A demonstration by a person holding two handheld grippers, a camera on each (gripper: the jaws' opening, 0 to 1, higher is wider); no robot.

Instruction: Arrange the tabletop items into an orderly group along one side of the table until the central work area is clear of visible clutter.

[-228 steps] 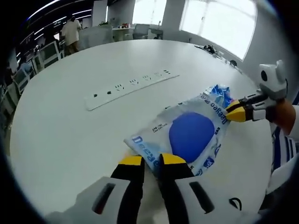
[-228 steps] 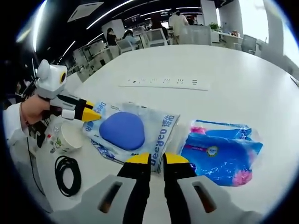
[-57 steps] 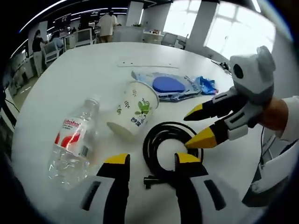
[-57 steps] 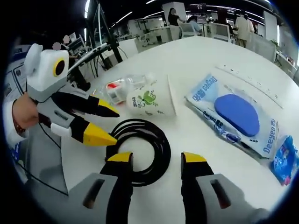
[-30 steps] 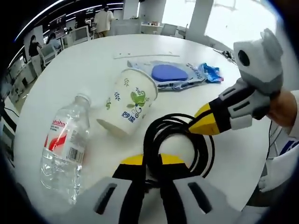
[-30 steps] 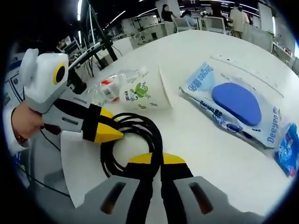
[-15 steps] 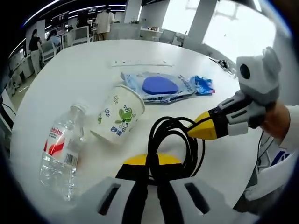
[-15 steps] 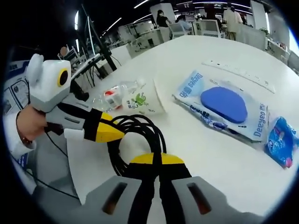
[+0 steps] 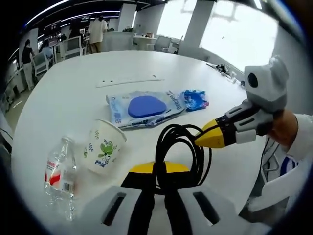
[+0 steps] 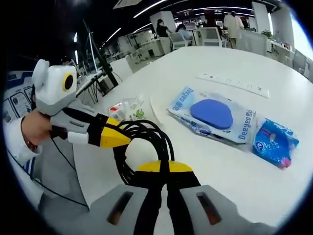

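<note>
Coiled black cable (image 9: 178,152) hangs above the white table (image 9: 73,98), clamped by both left gripper (image 9: 155,170) and right gripper (image 10: 161,169).

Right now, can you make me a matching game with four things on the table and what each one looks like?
Things:
1. cable
2. cup
3. bottle
4. wipes pack

Looks:
A. clear, red label, lying down
B. black coil, pinched by both grippers
C. white with green leaves, tipped on its side
D. flat pack with a blue oval on top

Pairs: 1-B, 2-C, 3-A, 4-D
</note>
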